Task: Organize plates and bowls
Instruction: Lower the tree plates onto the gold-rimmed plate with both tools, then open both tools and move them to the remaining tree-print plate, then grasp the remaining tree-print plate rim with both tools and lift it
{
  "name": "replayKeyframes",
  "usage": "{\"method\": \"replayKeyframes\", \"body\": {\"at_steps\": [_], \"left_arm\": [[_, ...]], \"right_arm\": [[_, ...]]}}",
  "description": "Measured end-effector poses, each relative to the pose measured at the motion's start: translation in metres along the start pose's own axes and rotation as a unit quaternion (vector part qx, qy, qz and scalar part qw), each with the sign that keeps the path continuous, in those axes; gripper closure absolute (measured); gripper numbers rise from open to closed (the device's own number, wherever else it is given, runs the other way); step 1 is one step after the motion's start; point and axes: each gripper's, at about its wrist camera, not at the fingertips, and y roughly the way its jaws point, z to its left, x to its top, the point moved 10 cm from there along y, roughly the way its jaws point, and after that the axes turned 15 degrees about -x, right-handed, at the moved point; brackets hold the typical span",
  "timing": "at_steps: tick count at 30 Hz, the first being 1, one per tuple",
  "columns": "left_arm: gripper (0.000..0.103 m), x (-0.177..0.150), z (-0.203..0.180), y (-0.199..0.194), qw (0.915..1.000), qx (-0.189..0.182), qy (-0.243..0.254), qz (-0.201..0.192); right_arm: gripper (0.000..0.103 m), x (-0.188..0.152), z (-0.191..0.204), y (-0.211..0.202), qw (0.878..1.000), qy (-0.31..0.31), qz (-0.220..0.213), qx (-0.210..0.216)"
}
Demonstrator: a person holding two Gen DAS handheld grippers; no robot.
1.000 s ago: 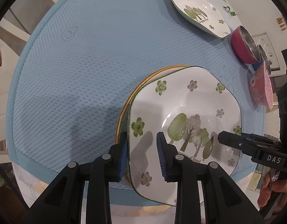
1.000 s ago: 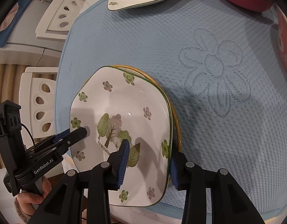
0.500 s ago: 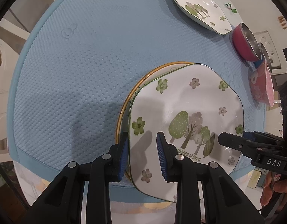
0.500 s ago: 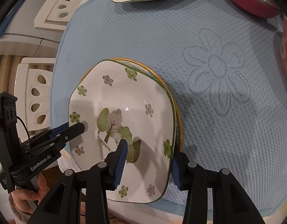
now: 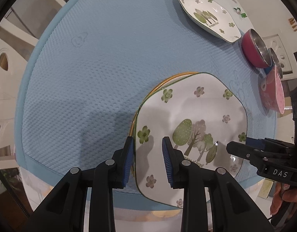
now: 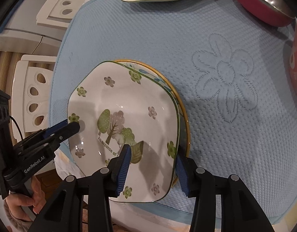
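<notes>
Right between the two tongs, a white tree plate (image 5: 194,119) with green and pink flowers is seen, stacked on a round plate with a yellow rim (image 6: 184,116). Only an edge of the yellow-rimmed plate is shown from under it. Both plates are laid on a blue mat (image 5: 102,61), near the mat's front edge.

The left gripper (image 5: 147,160) is placed over the left rim of the tree plate, with one blue pad outside the rim and one pad above the plate's face. Its jaws are kept only a little apart, but it cannot be told whether the rim is pinched. The right gripper (image 6: 152,166) is placed over the right rim in the same way. Its jaws have just been opening, the rim is still between them, and a gap is seen beside the inner pad.

Far ahead of the tongs, a second tree plate (image 5: 208,15) is set on the mat. To the right of the tongs, a red bowl (image 5: 254,50) with a shiny metal inside and a pink bowl (image 5: 274,96) are lined up. White chairs (image 6: 36,96) are seen past the mat, left of the right gripper.
</notes>
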Motion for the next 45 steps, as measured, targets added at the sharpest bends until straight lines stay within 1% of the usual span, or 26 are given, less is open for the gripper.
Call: {"method": "replayKeyframes", "body": {"at_steps": [3, 5, 7, 10, 14, 15, 16, 17, 18, 19, 20, 21, 22, 23, 25, 27, 29, 33, 36, 39, 41, 42, 44, 45], "left_arm": [[0.076, -0.001, 0.003, -0.002, 1.0, 0.0, -0.002, -0.002], [0.076, 0.0, 0.005, -0.006, 1.0, 0.002, -0.003, -0.005], [0.076, 0.002, 0.005, -0.009, 0.9999, 0.002, -0.006, -0.011], [0.073, 0.013, 0.007, -0.021, 0.9995, -0.006, -0.013, -0.027], [0.07, 0.037, 0.0, -0.041, 0.9986, -0.014, -0.01, -0.05], [0.067, 0.046, -0.005, -0.047, 0.9982, -0.017, -0.004, -0.058], [0.058, 0.054, -0.008, -0.052, 0.9978, -0.021, 0.001, -0.063], [0.053, 0.064, -0.012, -0.058, 0.9972, -0.025, 0.005, -0.07], [0.044, 0.075, -0.017, -0.063, 0.9964, -0.035, 0.012, -0.076], [0.041, 0.086, -0.022, -0.067, 0.9954, -0.042, 0.017, -0.085], [0.041, 0.101, -0.029, -0.071, 0.9943, -0.05, 0.022, -0.092], [0.04, 0.111, -0.032, -0.072, 0.9937, -0.053, 0.026, -0.096], [0.038, 0.121, -0.036, -0.073, 0.9932, -0.054, 0.029, -0.099], [0.037, 0.133, -0.04, -0.072, 0.9927, -0.055, 0.031, -0.103], [0.035, 0.157, -0.046, -0.064, 0.9917, -0.06, 0.03, -0.11], [0.036, 0.178, -0.049, -0.052, 0.9914, -0.072, 0.018, -0.108], [0.036, 0.193, -0.05, -0.038, 0.9912, -0.082, 0.009, -0.103], [0.036, 0.212, -0.049, 0.006, 0.9941, -0.073, -0.003, -0.08], [0.036, 0.222, -0.047, 0.029, 0.9935, -0.083, -0.017, -0.077], [0.036, 0.227, -0.044, 0.049, 0.9946, -0.078, -0.019, -0.066], [0.038, 0.227, -0.046, 0.058, 0.9946, -0.082, -0.018, -0.061], [0.038, 0.227, -0.047, 0.062, 0.9946, -0.084, -0.017, -0.059], [0.038, 0.228, -0.048, 0.067, 0.9952, -0.079, -0.01, -0.056], [0.038, 0.228, -0.049, 0.069, 0.9954, -0.078, -0.006, -0.054]], "right_arm": [[0.059, 0.001, -0.003, -0.004, 1.0, -0.004, -0.007, -0.008], [0.059, 0.002, -0.005, -0.01, 1.0, 0.001, -0.015, -0.005], [0.059, 0.004, -0.008, -0.018, 1.0, 0.01, -0.022, 0.005], [0.059, 0.014, -0.015, -0.04, 0.998, 0.029, -0.04, 0.03], [0.059, 0.038, -0.028, -0.082, 0.994, 0.049, -0.08, 0.057], [0.059, 0.044, -0.03, -0.093, 0.993, 0.052, -0.089, 0.061], [0.058, 0.052, -0.034, -0.104, 0.992, 0.055, -0.098, 0.064], [0.058, 0.062, -0.036, -0.116, 0.99, 0.057, -0.109, 0.067], [0.057, 0.075, -0.039, -0.133, 0.988, 0.056, -0.127, 0.073], [0.054, 0.086, -0.041, -0.144, 0.986, 0.056, -0.138, 0.075], [0.05, 0.097, -0.042, -0.155, 0.984, 0.055, -0.152, 0.073], [0.049, 0.114, -0.047, -0.167, 0.982, 0.055, -0.169, 0.067], [0.046, 0.126, -0.051, -0.174, 0.98, 0.054, -0.18, 0.063], [0.038, 0.141, -0.056, -0.179, 0.978, 0.056, -0.191, 0.059], [0.03, 0.17, -0.067, -0.184, 0.975, 0.066, -0.207, 0.048], [0.03, 0.199, -0.074, -0.181, 0.974, 0.07, -0.212, 0.048], [0.03, 0.223, -0.082, -0.172, 0.975, 0.072, -0.205, 0.044], [0.03, 0.265, -0.1, -0.136, 0.981, 0.086, -0.172, 0.038], [0.03, 0.285, -0.103, -0.113, 0.983, 0.087, -0.157, 0.044], [0.03, 0.297, -0.105, -0.09, 0.987, 0.084, -0.136, 0.032], [0.03, 0.302, -0.103, -0.074, 0.99, 0.079, -0.118, 0.027], [0.029, 0.303, -0.104, -0.065, 0.991, 0.078, -0.109, 0.02], [0.029, 0.308, -0.106, -0.056, 0.992, 0.067, -0.107, -0.009], [0.029, 0.311, -0.106, -0.053, 0.992, 0.064, -0.104, -0.013]]}}
